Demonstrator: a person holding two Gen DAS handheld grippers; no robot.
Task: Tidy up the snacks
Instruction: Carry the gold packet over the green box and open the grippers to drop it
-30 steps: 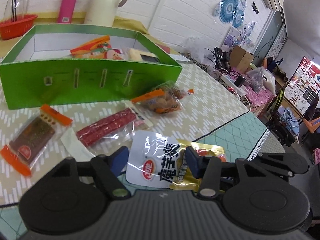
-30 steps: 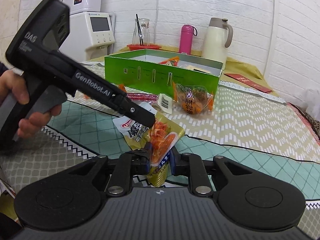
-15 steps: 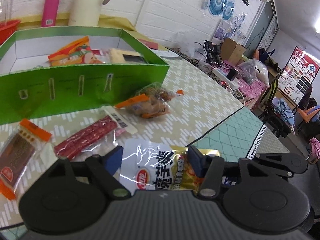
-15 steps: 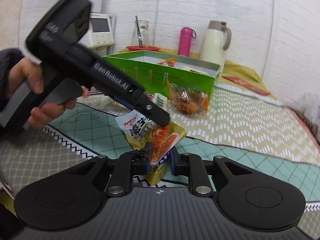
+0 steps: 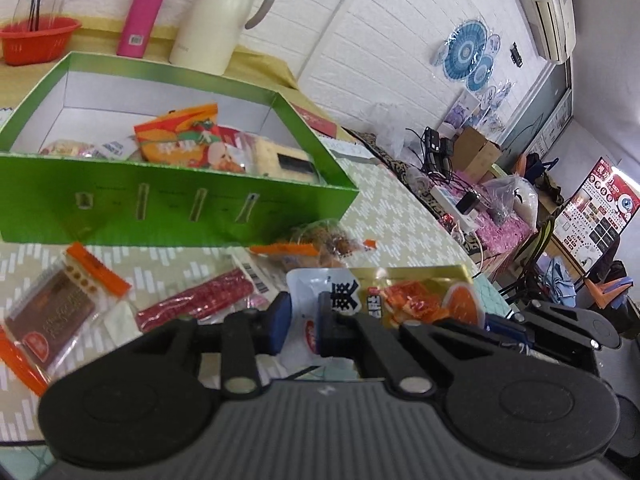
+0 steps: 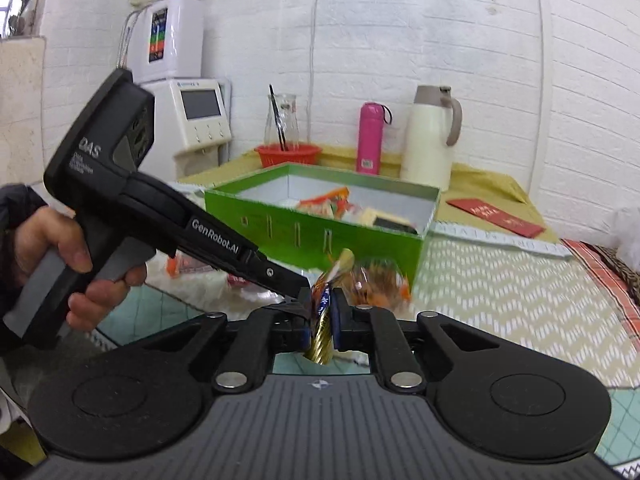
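A white and gold snack packet [image 5: 400, 296] hangs above the table between both grippers. My left gripper [image 5: 304, 322] is shut on its white end. My right gripper [image 6: 322, 320] is shut on its gold end [image 6: 322, 340]; its black body shows in the left wrist view [image 5: 560, 328]. The green box [image 5: 172, 200] with several snacks inside stands behind; it also shows in the right wrist view [image 6: 320, 224]. The left gripper [image 6: 296, 292] shows in the right wrist view, held by a hand.
On the table before the box lie a red sausage pack [image 5: 200, 300], a brown snack pack [image 5: 56, 312] and a clear orange-edged bag [image 5: 316, 244]. A pink bottle [image 5: 146, 8], a cream jug [image 5: 220, 12] and a red basket [image 5: 36, 42] stand behind the box.
The left gripper has shut on the packet's white end. Both grippers have lifted the packet off the table and closer to the green box.
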